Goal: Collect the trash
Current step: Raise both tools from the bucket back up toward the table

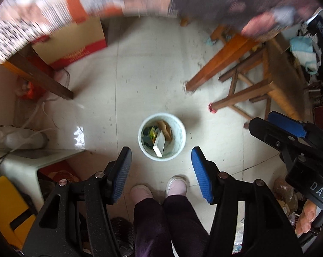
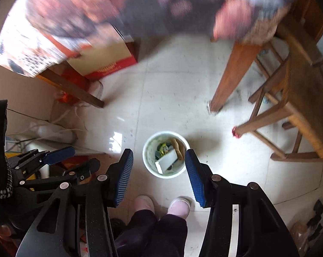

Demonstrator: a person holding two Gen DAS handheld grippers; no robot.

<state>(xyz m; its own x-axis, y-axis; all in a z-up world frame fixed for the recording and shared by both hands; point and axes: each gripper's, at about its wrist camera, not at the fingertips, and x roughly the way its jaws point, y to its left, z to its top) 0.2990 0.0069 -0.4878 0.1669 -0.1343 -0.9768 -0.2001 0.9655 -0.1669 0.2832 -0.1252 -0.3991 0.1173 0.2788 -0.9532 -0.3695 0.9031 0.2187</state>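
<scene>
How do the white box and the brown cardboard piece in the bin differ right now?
The white box is pale and blocky; the brown cardboard piece is tan and thinner. In the left wrist view the box lies nearer the bin's middle and near side, while the cardboard leans toward the far right wall. The box shows a broad top face, the cardboard mostly an edge. Both sit inside the white bin, tilted, on green and yellow wrappers.

We see a white round trash bin [image 1: 162, 136] standing upright on the pale floor, framed in the gap between the left jaws and well below them. Inside lie a white flat box [image 1: 159, 143], tilted, a brown cardboard piece [image 1: 165, 128] and green-yellow wrappers [image 1: 150, 133]. In the right view the bin [image 2: 166, 154] sits between the jaws, its rim partly behind the right-hand one.
</scene>
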